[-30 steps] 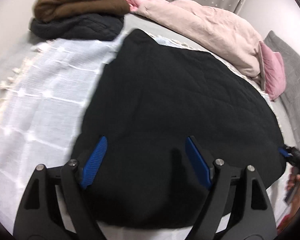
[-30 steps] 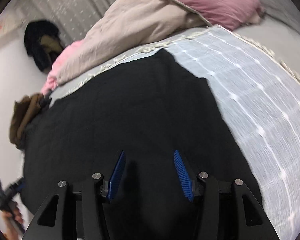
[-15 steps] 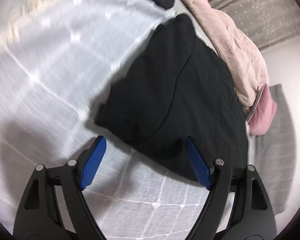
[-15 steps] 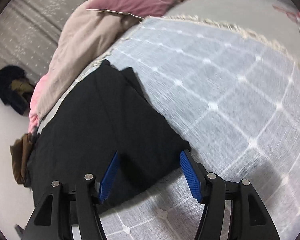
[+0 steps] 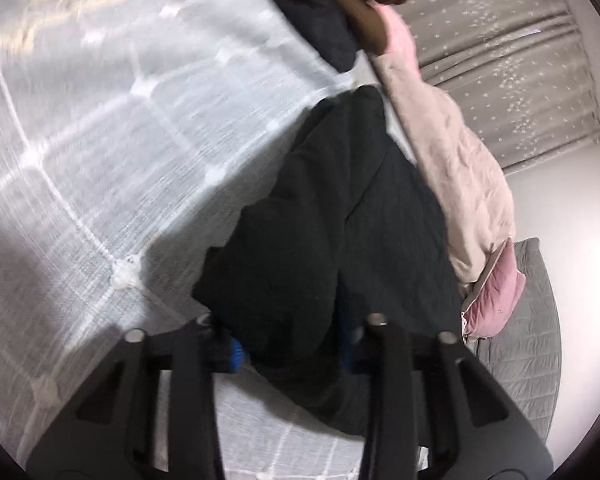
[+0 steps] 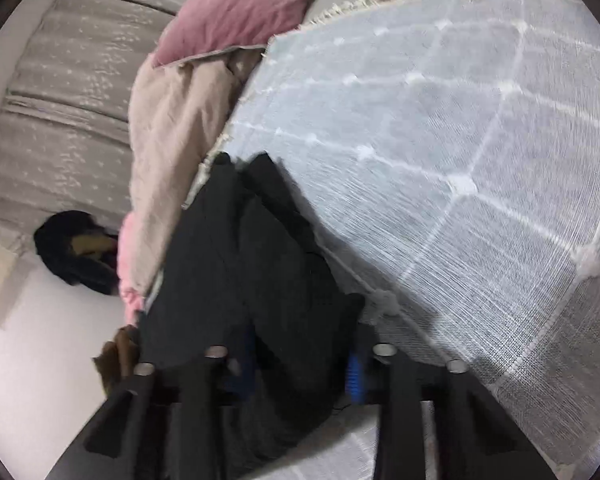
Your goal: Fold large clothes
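A large black quilted garment (image 5: 332, 232) lies on a pale checked bedspread (image 5: 100, 152). In the left wrist view, my left gripper (image 5: 290, 350) has its blue-padded fingers on either side of the garment's near corner, the jaws still fairly wide; the cloth bunches between them and hides most of the pads. In the right wrist view, the same garment (image 6: 240, 280) runs away from me, and my right gripper (image 6: 302, 368) likewise straddles its near corner, with cloth covering the pads. Whether either gripper pinches the cloth is unclear.
A beige-pink duvet (image 5: 460, 168) and a pink pillow (image 5: 496, 300) lie along the garment's far side. Brown and dark clothes (image 5: 352, 4) are piled at the top. The bedspread (image 6: 460, 140) has a fringed edge. A dark clothes heap (image 6: 76, 252) lies on the floor.
Both grippers have dropped from above the middle of the black garment to its near corners and moved forward, so that cloth now lies between the fingers and hides the pads.
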Tool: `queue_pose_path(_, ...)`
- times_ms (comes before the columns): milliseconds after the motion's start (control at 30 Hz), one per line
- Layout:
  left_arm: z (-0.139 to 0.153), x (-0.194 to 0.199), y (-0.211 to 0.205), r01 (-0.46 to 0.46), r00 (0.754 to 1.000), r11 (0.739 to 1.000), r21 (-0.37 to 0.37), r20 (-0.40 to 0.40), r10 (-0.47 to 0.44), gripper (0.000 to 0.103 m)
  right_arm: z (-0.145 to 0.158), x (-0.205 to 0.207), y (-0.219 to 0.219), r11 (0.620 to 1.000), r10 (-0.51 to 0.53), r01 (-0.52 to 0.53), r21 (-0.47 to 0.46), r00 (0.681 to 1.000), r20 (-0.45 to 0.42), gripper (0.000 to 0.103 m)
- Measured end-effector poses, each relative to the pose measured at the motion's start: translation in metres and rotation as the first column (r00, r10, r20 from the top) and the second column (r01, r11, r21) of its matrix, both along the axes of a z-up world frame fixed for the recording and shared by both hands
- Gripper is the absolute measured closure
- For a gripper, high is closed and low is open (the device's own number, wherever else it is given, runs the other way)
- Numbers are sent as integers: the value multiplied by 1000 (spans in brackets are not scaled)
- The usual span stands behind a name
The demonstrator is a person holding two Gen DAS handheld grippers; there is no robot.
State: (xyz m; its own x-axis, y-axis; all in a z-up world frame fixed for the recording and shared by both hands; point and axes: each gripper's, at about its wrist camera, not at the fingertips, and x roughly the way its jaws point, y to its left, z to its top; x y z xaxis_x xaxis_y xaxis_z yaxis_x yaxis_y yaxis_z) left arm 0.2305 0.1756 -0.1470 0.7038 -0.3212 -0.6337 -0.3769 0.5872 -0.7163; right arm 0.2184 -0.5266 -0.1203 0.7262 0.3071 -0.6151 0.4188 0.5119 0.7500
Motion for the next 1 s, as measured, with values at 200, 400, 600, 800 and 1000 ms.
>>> queue_pose_path(200,64,-23,1,25,994,995,98,101,-35,75,78,-22,16,994,47,-35,-104,993,111,79)
queue_pose_path(400,102,-86,30,38,991,994,101,123,-50,75,129,-72,30,974,139,-115,-193,983,119,80)
queue_pose_path(600,68,-122,34,61,998,995,79,10,-62,74,104,-121,28,962,181,-176,-209,983,7,78)
queue_pose_path(800,-1,-124,39,76,979,995,67,-194,-62,57,29,-132,14,946,183,-240,-218,950,-255,55)
queue_pose_path(1000,-8,-126,47,66,979,998,-11,-193,-67,43,49,-141,11,904,96,-211,-372,948,-303,39)
